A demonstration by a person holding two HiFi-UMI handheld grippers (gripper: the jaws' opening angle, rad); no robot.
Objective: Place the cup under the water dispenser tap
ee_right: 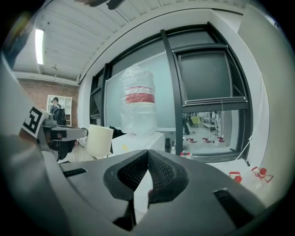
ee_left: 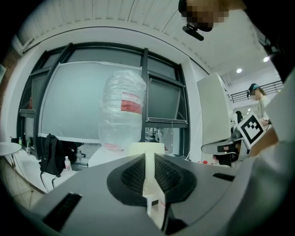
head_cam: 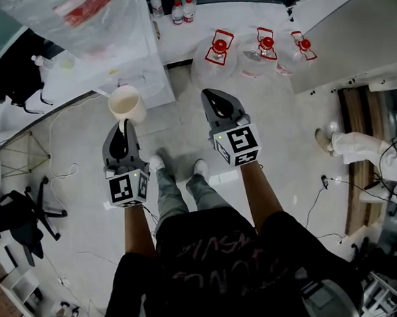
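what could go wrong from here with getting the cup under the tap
1. The left gripper pinches only one side of the cup wall, so the cup could twist or slip as it goes in.
2. No view shows the tap, so the cup may bump the front of the water dispenser before it lines up.
3. Large bottles stand on the floor just ahead, a likely trip hazard.

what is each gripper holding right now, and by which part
The left gripper holds the cream cup by its handle, pinched between its jaws. The right gripper holds nothing; its jaws are shut on themselves.
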